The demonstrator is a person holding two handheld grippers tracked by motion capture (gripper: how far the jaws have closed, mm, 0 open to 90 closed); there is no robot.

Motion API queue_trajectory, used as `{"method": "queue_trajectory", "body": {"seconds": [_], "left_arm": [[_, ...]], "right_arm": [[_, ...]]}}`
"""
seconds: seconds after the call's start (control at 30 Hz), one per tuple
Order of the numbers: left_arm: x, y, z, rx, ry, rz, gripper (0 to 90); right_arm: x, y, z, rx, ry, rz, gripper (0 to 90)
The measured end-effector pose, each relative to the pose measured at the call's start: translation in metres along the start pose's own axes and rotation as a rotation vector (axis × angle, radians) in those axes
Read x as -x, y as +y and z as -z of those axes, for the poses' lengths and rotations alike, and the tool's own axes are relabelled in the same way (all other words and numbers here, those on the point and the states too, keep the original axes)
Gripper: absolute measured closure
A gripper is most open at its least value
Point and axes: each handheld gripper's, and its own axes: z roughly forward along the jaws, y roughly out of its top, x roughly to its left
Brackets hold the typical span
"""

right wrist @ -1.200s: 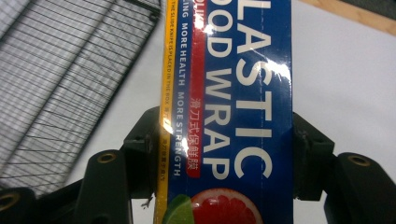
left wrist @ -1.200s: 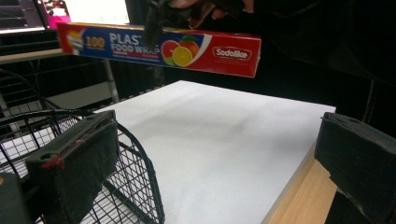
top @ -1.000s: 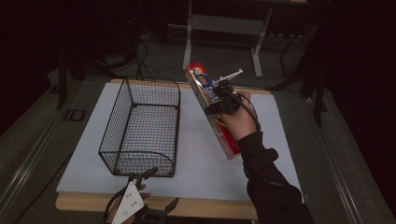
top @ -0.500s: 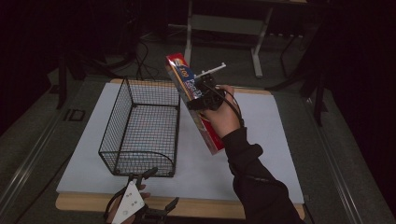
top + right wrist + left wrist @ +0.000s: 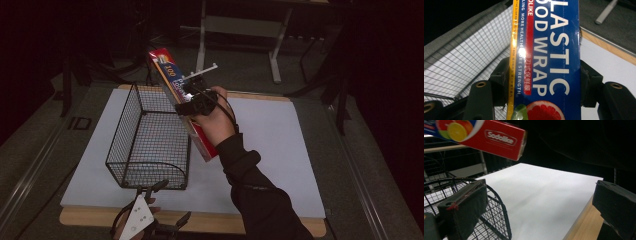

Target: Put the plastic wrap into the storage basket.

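Note:
A long red and blue plastic wrap box (image 5: 182,102) hangs tilted in the air over the right rim of a black wire basket (image 5: 147,137). My right gripper (image 5: 192,102) is shut on the box's middle; in the right gripper view the box (image 5: 547,57) stands between both pads. The box's red end (image 5: 496,138) shows at the top of the left gripper view. My left gripper (image 5: 162,202) rests at the table's near edge, open and holding nothing, just in front of the basket (image 5: 486,220).
A white sheet (image 5: 270,145) covers the wooden table (image 5: 200,220), with bare room to the right of the basket. A metal frame stand (image 5: 240,30) is on the dark floor behind the table.
My right gripper has carried the box to the left, from over the white sheet to above the basket's right rim. The left gripper has stayed put.

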Motion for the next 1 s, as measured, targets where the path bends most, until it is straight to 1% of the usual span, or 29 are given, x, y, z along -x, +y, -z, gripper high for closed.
{"method": "queue_trajectory", "body": {"seconds": [0.17,0.27,0.5,0.6,0.73,0.9,1.0], "left_arm": [[0.0,0.0,0.001,0.0,-0.002,-0.001,0.7],[0.001,0.0,0.001,0.001,-0.001,0.0,0.7],[0.001,0.0,0.004,0.002,0.008,0.001,0.7],[0.001,0.0,0.005,0.005,0.009,0.005,0.7],[0.001,0.0,0.007,0.006,0.008,0.006,0.7],[0.001,0.0,0.008,0.008,0.009,0.006,0.7],[0.001,0.001,0.008,0.011,0.012,0.006,0.7]], "right_arm": [[-0.018,0.008,-0.009,0.018,0.022,0.015,39.4],[-0.027,0.012,-0.016,0.029,0.027,0.016,39.5],[-0.046,0.018,-0.037,0.065,0.017,0.002,39.5],[-0.052,0.019,-0.048,0.07,0.013,0.001,39.5],[-0.06,0.016,-0.063,0.067,0.025,-0.001,39.5],[-0.069,0.009,-0.08,0.085,0.009,-0.021,39.5],[-0.071,0.006,-0.088,0.07,0.006,-0.019,39.5]]}}
